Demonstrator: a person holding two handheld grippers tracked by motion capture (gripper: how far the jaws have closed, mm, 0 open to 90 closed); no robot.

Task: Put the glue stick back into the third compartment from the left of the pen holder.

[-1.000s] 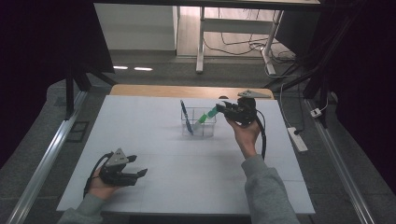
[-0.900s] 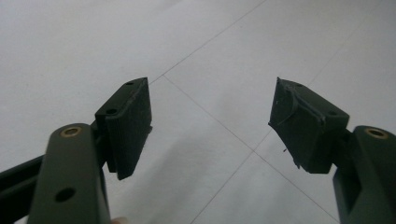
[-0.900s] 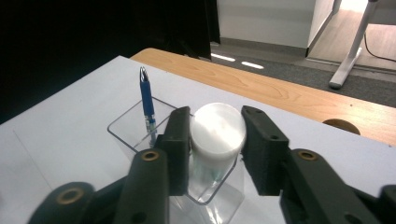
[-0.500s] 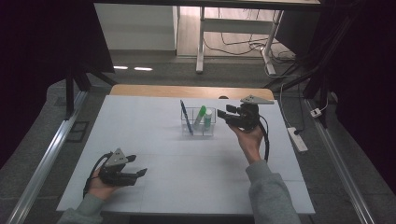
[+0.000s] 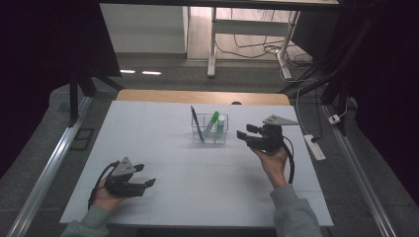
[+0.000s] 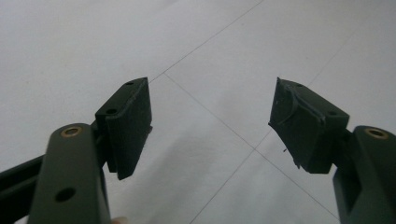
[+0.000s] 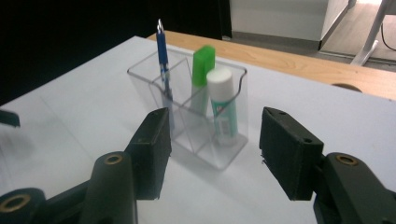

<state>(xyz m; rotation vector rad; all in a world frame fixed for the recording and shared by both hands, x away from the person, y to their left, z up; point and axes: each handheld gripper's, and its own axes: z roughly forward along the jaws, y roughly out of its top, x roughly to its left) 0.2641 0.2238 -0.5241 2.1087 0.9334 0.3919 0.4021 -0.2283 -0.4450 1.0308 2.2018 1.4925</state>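
Note:
A clear plastic holder [image 5: 209, 133] with several compartments stands on the white table [image 5: 163, 123], towards the back at the middle. In it stand a blue pen [image 5: 196, 123], a green-capped marker [image 5: 213, 120] and a white-capped tube [image 5: 221, 124]. My right gripper [image 5: 245, 134] hovers just right of the holder, pointing at it. Its jaws have just been opening and nothing is between them. Its own view shows the holder [image 7: 205, 140], pen [image 7: 162, 56], marker [image 7: 202, 65] and tube [image 7: 222, 102] beyond the open right gripper [image 7: 212, 149]. My left gripper [image 5: 144, 175] rests open at the front left, above bare table [image 6: 93, 42].
A wooden strip [image 5: 197, 96] runs along the table's far edge. A white power strip [image 5: 314, 147] lies on the floor to the right, and a metal rail [image 5: 49, 163] runs along the left. Desk legs and cables stand beyond the table.
A second ago my right gripper held the green marker tilted over the holder. It let go, the marker now stands inside, and the gripper drew back to the right and lower. Left gripper unmoved.

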